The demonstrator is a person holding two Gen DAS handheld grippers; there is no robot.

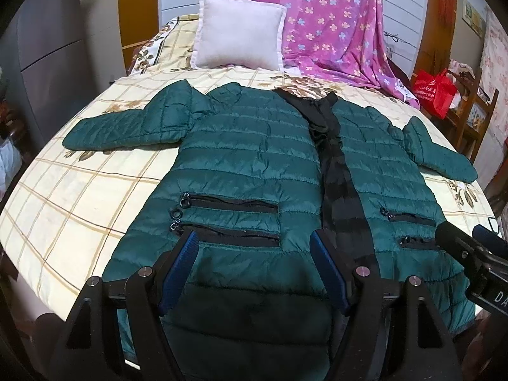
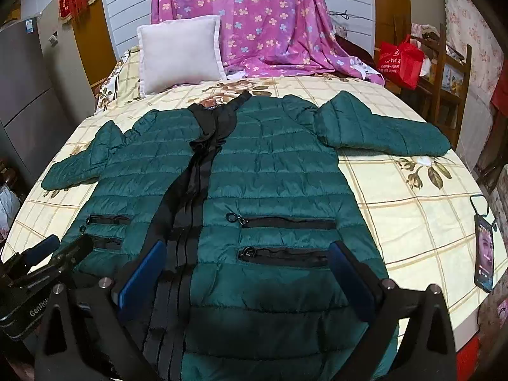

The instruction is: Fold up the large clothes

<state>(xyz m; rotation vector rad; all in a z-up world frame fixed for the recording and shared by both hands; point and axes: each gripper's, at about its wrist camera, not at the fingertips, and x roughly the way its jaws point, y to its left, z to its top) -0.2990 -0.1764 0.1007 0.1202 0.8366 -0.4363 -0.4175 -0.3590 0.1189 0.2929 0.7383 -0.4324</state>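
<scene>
A dark green quilted jacket (image 1: pixel 250 158) with a black front placket lies flat, front up, on the bed, sleeves spread to both sides. It also shows in the right wrist view (image 2: pixel 273 171). My left gripper (image 1: pixel 254 241) is open and empty, hovering over the jacket's lower left panel near the zip pockets. My right gripper (image 2: pixel 247 250) is open and empty over the lower right panel beside the black placket (image 2: pixel 190 197). The right gripper also shows in the left wrist view (image 1: pixel 466 238) at the right edge; the left gripper shows in the right wrist view (image 2: pixel 63 247) at the left edge.
The bed (image 1: pixel 79 190) has a cream checked floral sheet. A white pillow (image 1: pixel 238 31) and a purple floral blanket (image 1: pixel 336 22) are at the head. A phone (image 2: pixel 484 250) lies on the bed's right edge. A red bag (image 2: pixel 400 60) sits on wooden shelves.
</scene>
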